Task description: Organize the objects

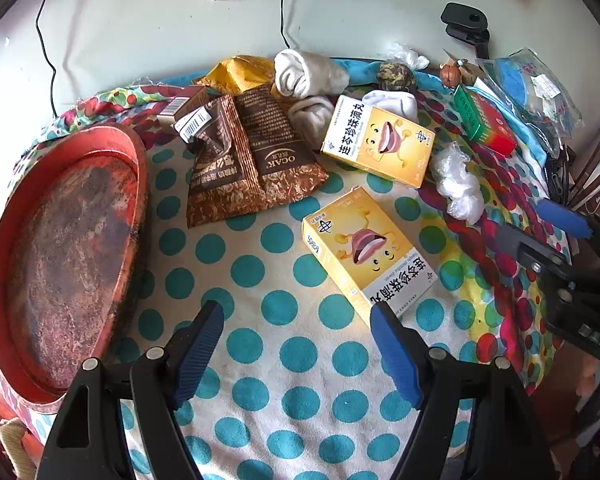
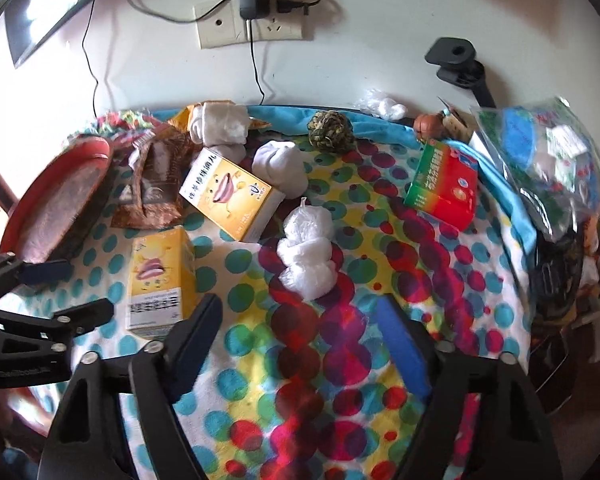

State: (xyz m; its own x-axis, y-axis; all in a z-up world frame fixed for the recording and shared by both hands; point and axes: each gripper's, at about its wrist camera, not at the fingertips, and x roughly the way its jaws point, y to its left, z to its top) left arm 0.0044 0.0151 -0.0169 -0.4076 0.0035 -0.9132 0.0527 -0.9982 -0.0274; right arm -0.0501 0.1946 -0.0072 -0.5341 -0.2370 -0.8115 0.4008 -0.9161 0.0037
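From the left wrist view, the left gripper (image 1: pixel 296 344) hangs over the dotted cloth (image 1: pixel 260 360) with its blue pads wide apart and nothing between them; the near yellow box (image 1: pixel 366 248) lies flat just ahead of the right-hand pad, and a second yellow box (image 1: pixel 380 142) sits further back beside two brown sachets (image 1: pixel 252 160). The red tray (image 1: pixel 66 256) waits empty at the left edge, propped at a tilt, and rolled white socks (image 1: pixel 308 72) crowd the back by the wall. Over on the right wrist view, the right gripper (image 2: pixel 300 340) is also spread open and empty above the cloth, with the knotted white bag (image 2: pixel 308 252) directly in front of it and the red-and-green box (image 2: pixel 444 184) well off to the right (the left gripper's black frame pokes in at the left edge here). What could go wrong, judging from this: both grippers are near the same yellow box, so reaching together could knock frames. A pad coming down on the box's corner may skid it across the cloth. The soft bag could squash and slip from a pinch, and the cloth itself might bunch into the jaws.
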